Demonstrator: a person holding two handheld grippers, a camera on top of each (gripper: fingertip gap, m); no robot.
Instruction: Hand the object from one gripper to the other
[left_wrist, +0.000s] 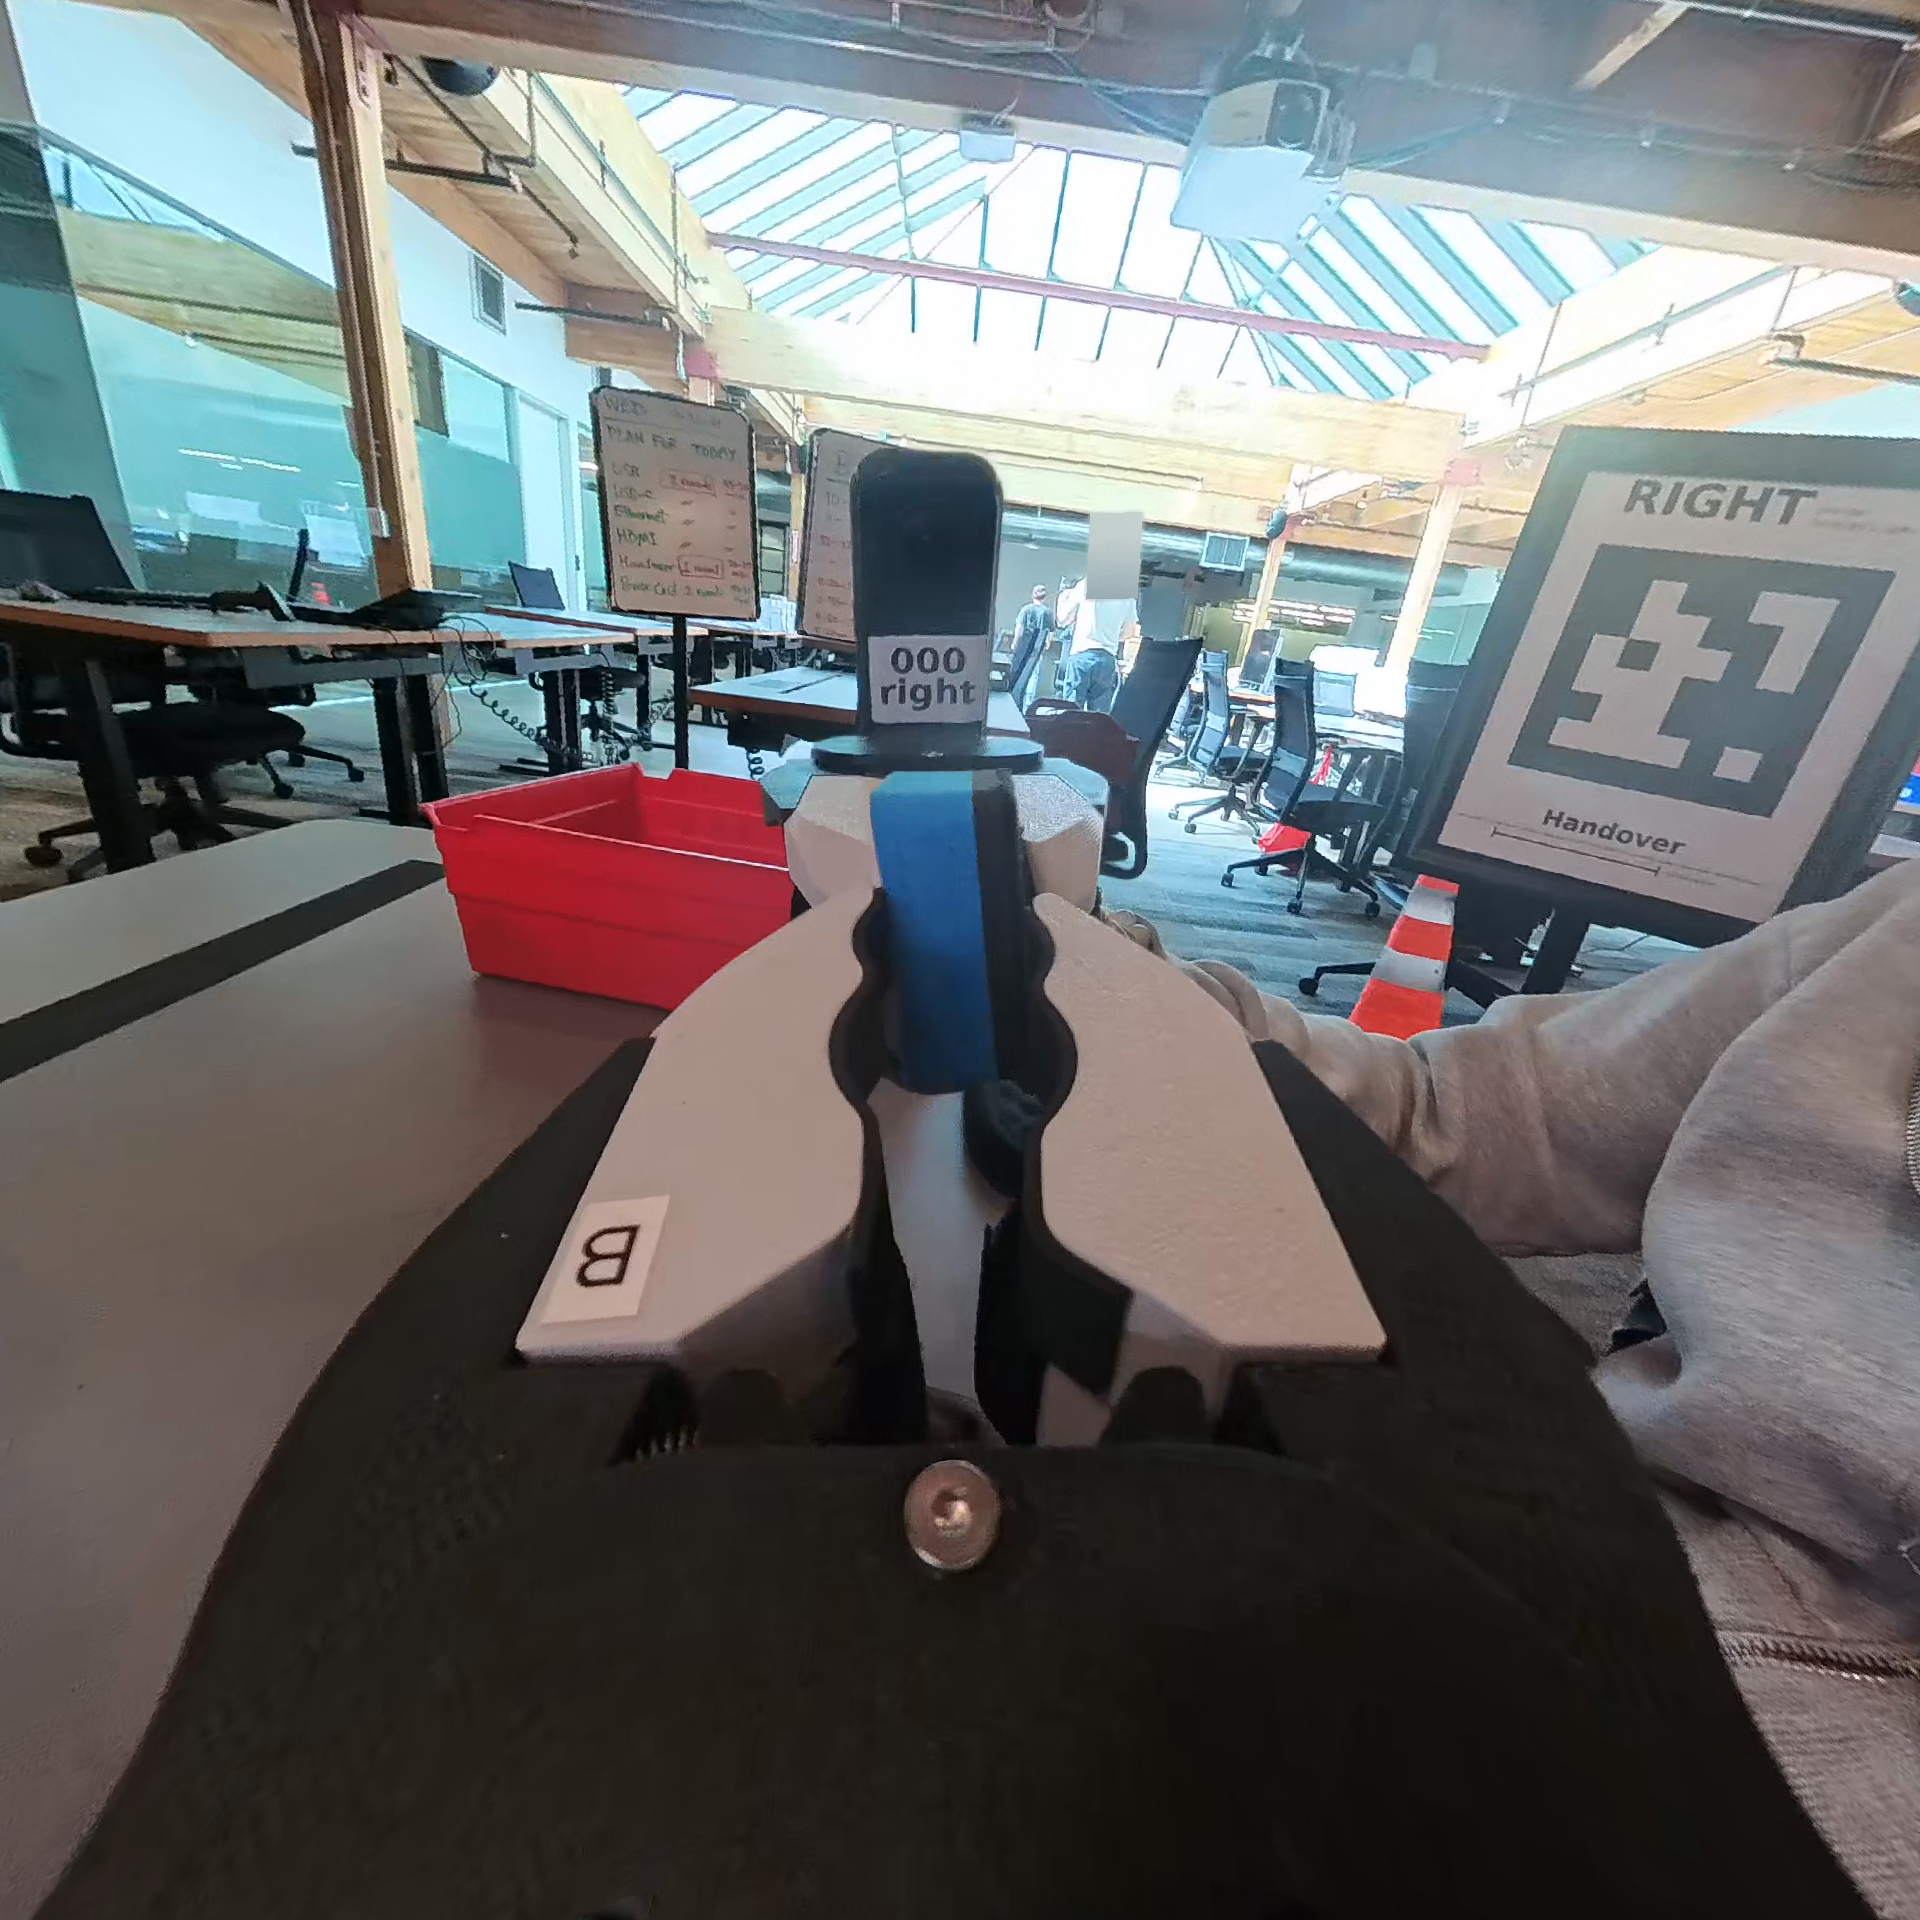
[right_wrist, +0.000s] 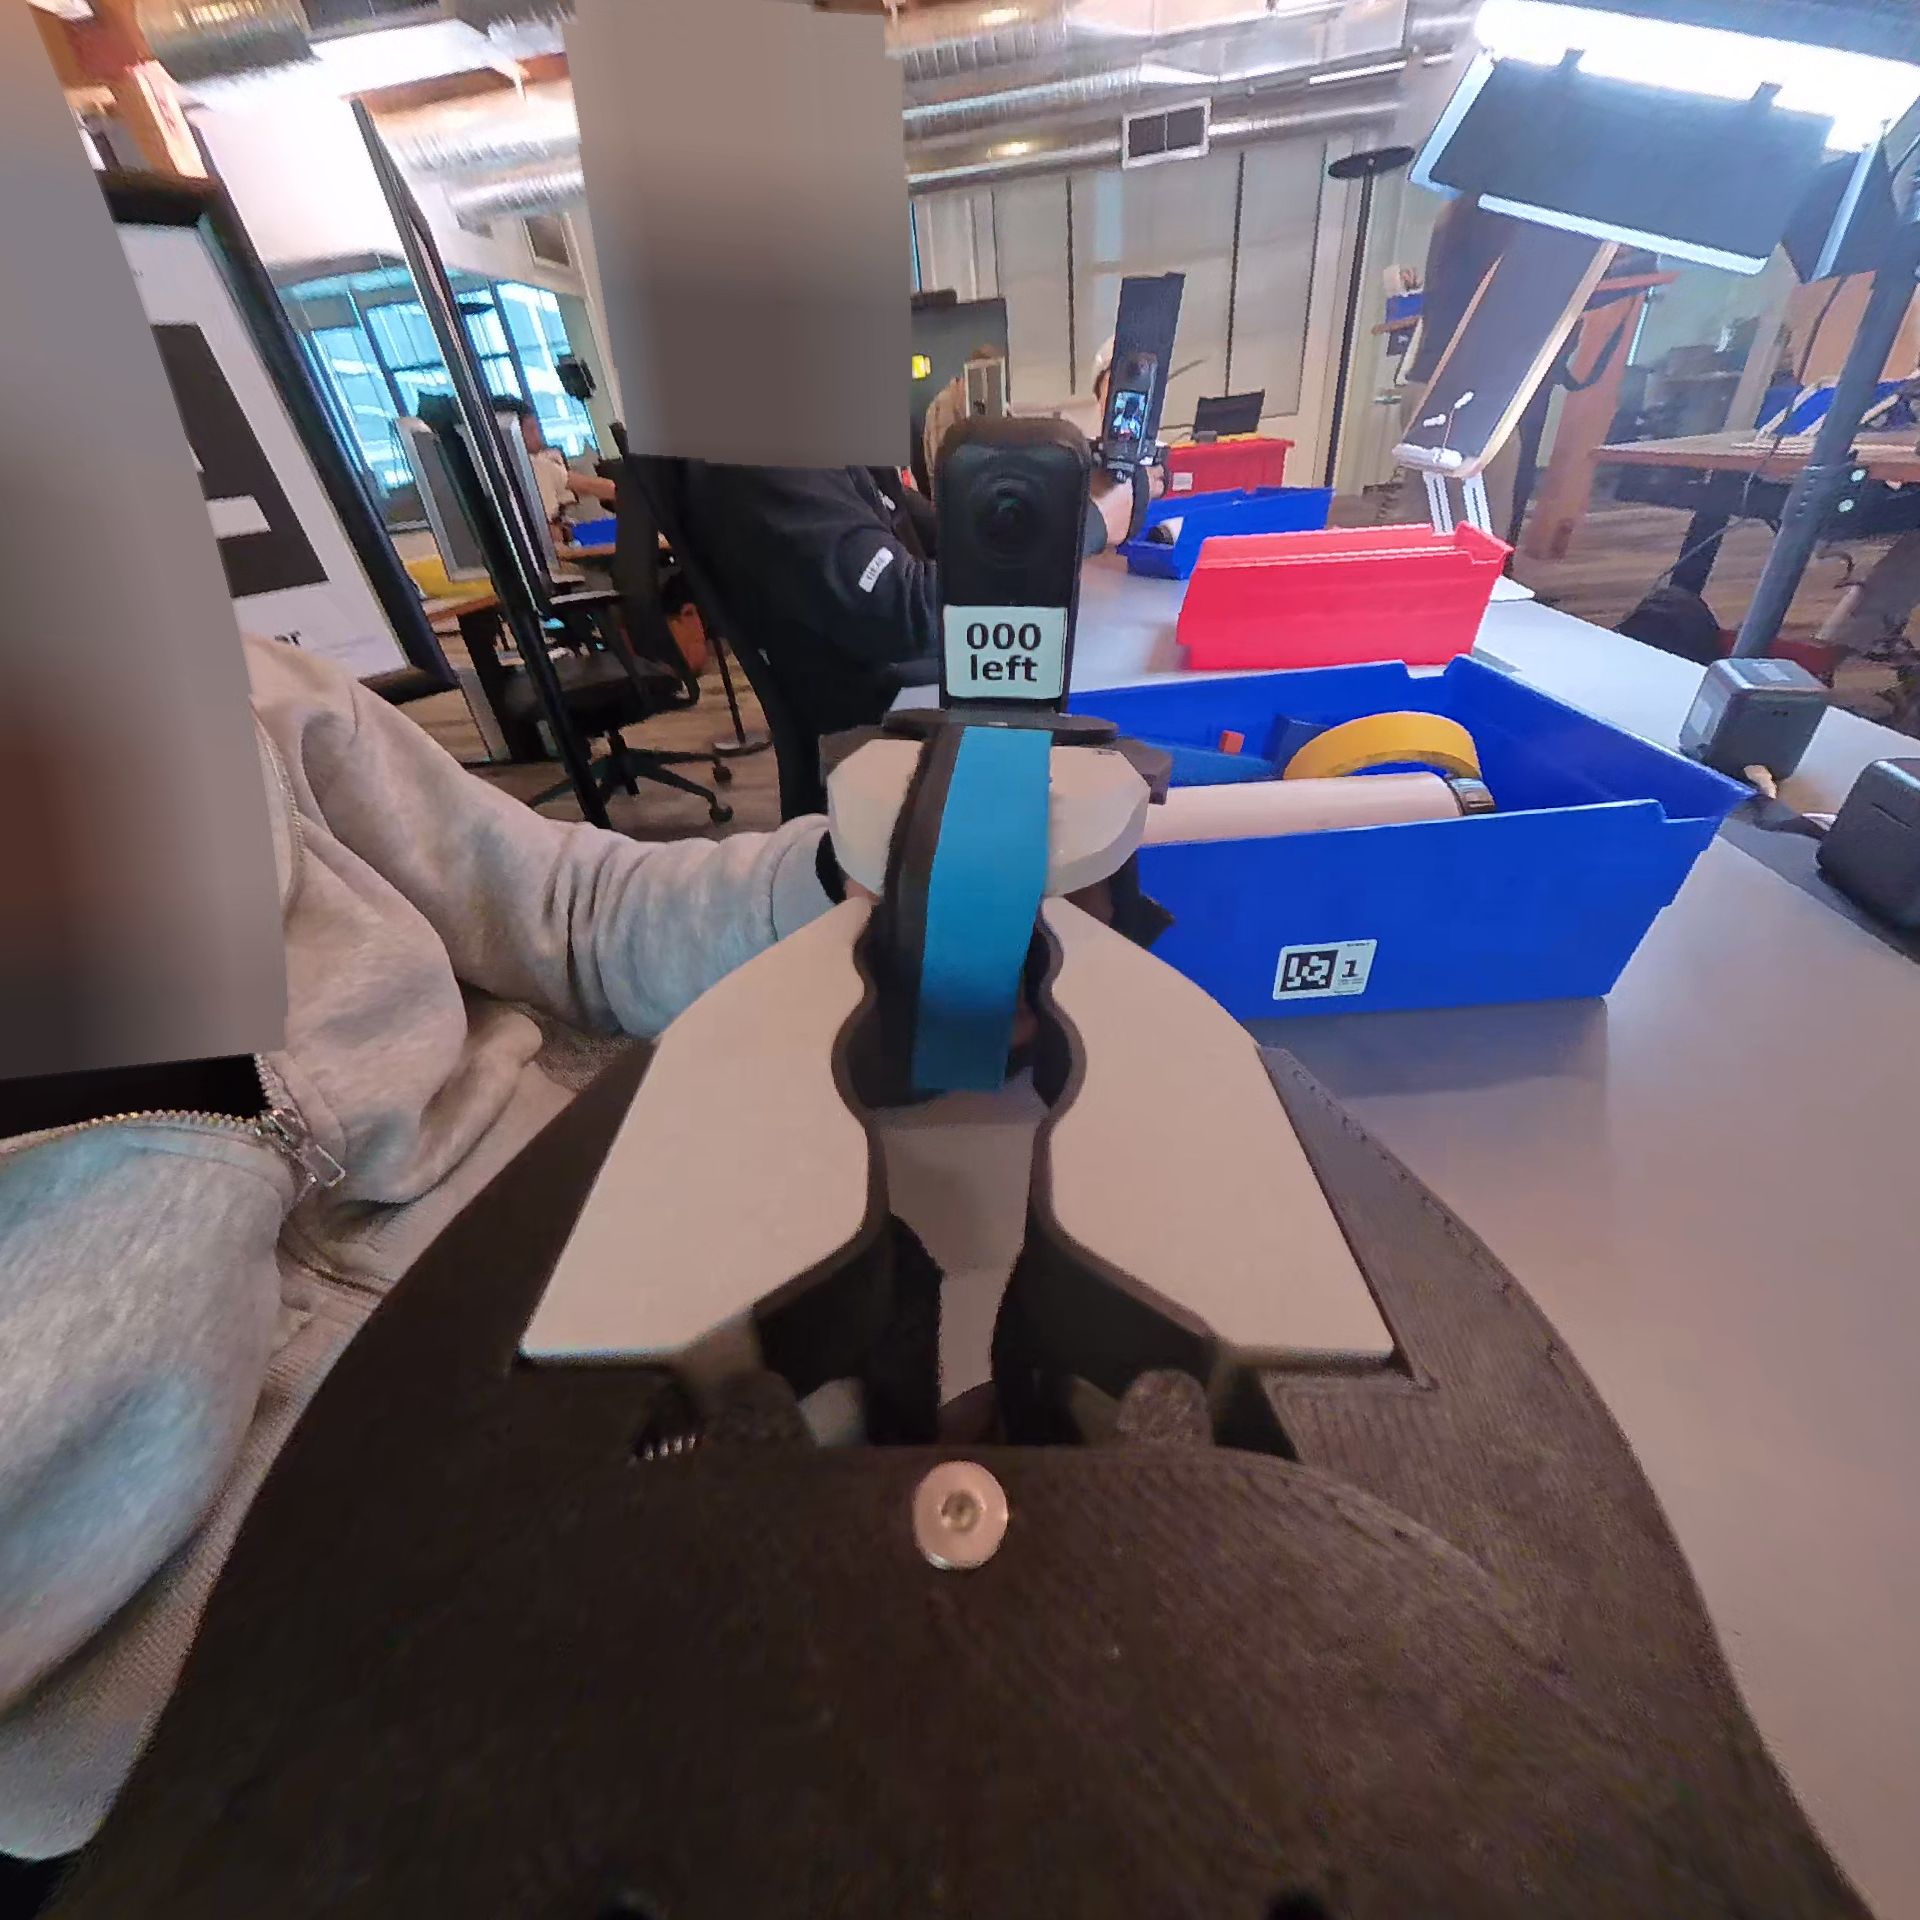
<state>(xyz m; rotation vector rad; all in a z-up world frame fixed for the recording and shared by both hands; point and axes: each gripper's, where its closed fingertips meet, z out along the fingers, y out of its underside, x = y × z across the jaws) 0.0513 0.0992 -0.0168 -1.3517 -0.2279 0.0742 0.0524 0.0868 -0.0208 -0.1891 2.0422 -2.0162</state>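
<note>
A flat blue object with a black edge (left_wrist: 928, 935) stands on edge between the two grippers, which face each other tip to tip above the grey table (left_wrist: 208, 1143). My left gripper (left_wrist: 951, 925) has its white fingers closed against the object's near end. My right gripper (left_wrist: 935, 831), with a black camera on top, holds the far end. In the right wrist view the same object (right_wrist: 977, 914) sits between my right gripper's (right_wrist: 951, 935) closed fingers, and the left gripper (right_wrist: 987, 821) grips it from the other side.
A red bin (left_wrist: 613, 883) stands on the table behind the grippers. A blue bin (right_wrist: 1455, 894) holds a yellow tape roll (right_wrist: 1387, 743) and a white tube. Another red bin (right_wrist: 1340, 592) is farther back. A person's grey sleeve (left_wrist: 1558, 1091), a marker sign (left_wrist: 1683, 675) and a traffic cone (left_wrist: 1403, 966) are nearby. The tips of both grippers are at nearly the same place.
</note>
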